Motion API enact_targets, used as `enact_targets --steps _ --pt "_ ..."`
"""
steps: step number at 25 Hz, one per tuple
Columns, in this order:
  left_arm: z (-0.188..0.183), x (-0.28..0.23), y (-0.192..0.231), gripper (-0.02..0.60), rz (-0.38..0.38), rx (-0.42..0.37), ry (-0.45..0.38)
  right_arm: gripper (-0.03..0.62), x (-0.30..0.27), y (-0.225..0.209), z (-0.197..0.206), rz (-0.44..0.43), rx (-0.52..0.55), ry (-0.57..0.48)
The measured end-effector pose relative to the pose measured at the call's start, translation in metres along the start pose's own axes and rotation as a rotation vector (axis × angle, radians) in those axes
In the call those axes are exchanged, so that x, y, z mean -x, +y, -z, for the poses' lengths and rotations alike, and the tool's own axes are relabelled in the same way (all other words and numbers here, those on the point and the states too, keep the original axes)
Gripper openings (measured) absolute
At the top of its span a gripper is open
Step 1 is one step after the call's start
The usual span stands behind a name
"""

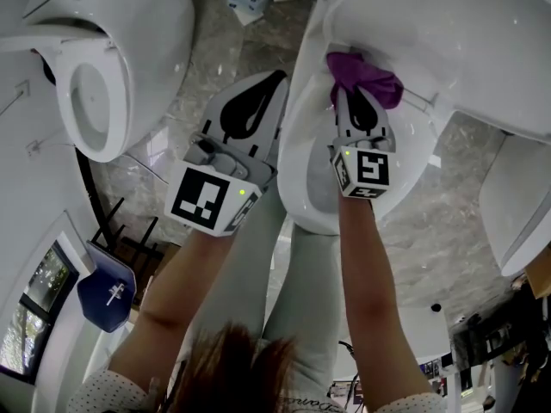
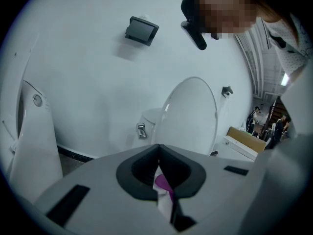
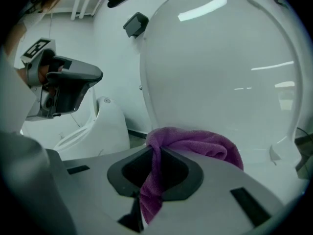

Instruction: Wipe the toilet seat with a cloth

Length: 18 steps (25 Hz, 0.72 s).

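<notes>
Right gripper [image 3: 157,150], jaws pinched tight on a purple cloth [image 3: 198,142]; left gripper [image 1: 274,81], jaws pressed together with nothing between them, held just beside the left edge of the toilet seat [image 1: 299,157]. Fixtures by size: white toilet with raised lid [image 3: 220,67] and the seat below it; second toilet [image 1: 116,54] well apart at the left. Cloth: bunched beyond the right gripper's tips, lying at the back of the seat where the lid rises
</notes>
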<state>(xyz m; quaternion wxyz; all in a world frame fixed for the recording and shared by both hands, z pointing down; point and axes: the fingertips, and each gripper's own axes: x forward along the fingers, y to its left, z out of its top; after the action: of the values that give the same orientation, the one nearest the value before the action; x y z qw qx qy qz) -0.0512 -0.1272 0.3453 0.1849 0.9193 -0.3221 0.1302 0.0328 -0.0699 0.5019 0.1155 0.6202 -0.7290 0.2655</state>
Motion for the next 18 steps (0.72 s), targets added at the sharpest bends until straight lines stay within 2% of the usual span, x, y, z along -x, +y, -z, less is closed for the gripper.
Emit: enact_targets --steps 3,9,18 --pt "0.0 -0.002 -0.006 0.004 0.009 -0.003 0.004 0.055 -0.002 0.002 0.001 -0.01 0.087 0.016" --pt "0.003 -0.006 -0.015 0.004 0.026 -0.01 0.009 0.051 -0.001 0.001 0.003 -0.042 0.191 0.042" --pt "0.002 -0.013 -0.027 0.003 0.042 -0.017 0.019 0.051 0.014 -0.026 0.006 0.005 0.218 0.046"
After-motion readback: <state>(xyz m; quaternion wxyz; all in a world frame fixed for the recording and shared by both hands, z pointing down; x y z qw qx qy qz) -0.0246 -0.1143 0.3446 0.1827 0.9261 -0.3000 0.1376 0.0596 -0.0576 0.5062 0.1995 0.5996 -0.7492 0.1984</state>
